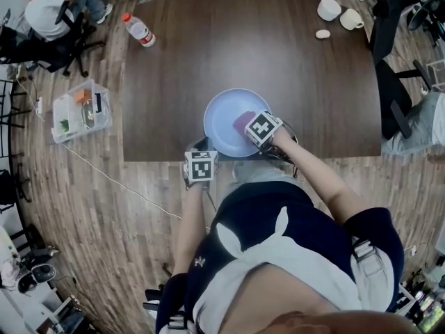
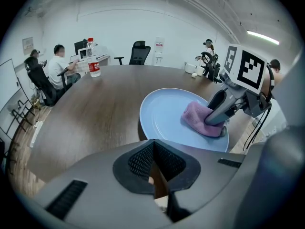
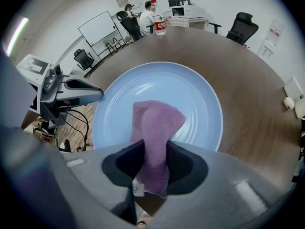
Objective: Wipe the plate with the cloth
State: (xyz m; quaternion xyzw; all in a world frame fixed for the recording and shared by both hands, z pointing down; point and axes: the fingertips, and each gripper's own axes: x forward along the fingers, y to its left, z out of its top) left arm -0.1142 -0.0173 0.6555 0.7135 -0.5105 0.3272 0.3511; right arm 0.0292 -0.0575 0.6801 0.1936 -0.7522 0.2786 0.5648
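A light blue plate [image 1: 221,120] lies near the front edge of the dark wooden table [image 1: 278,68]. My right gripper [image 3: 155,149] is shut on a pink cloth [image 3: 155,123], which hangs from its jaws down onto the plate's near right part [image 2: 167,118]. In the left gripper view the cloth [image 2: 198,118] is bunched under the right gripper's fingers [image 2: 217,114]. My left gripper [image 1: 201,148] stands at the table's front edge beside the plate's left rim, jaws together with nothing seen between them. Whether it touches the rim I cannot tell.
A water bottle [image 1: 139,30] stands at the table's far left corner. Two white cups [image 1: 329,8] and a small round thing [image 1: 322,34] sit at the far right. A clear plastic box [image 1: 81,110] is on the floor to the left. Office chairs and seated people ring the table.
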